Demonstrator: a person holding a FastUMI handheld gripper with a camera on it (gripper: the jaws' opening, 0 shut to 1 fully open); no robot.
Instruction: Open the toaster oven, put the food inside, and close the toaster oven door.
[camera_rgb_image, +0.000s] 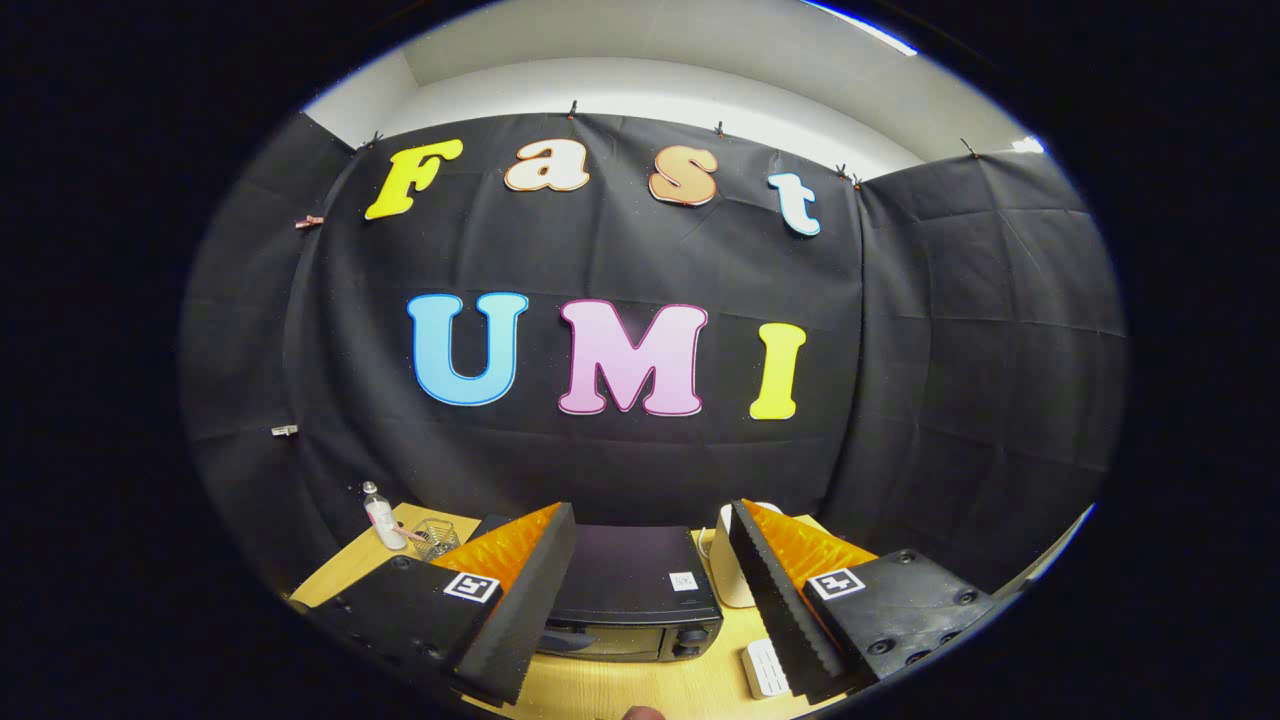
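A black toaster oven (635, 585) stands on the wooden table (610, 690), seen from above and in front, just ahead of and between my two fingers. Its door looks closed and its knobs show at the lower right of its front. My gripper (650, 600) is open, held high above the table, with nothing between the fingers (520, 610). I cannot make out the food.
A small clear bottle (383, 518) and a glass cup (436, 537) stand at the table's far left. A white appliance (728, 570) sits right of the oven, and a white ribbed object (767, 668) lies nearer, beside the right finger.
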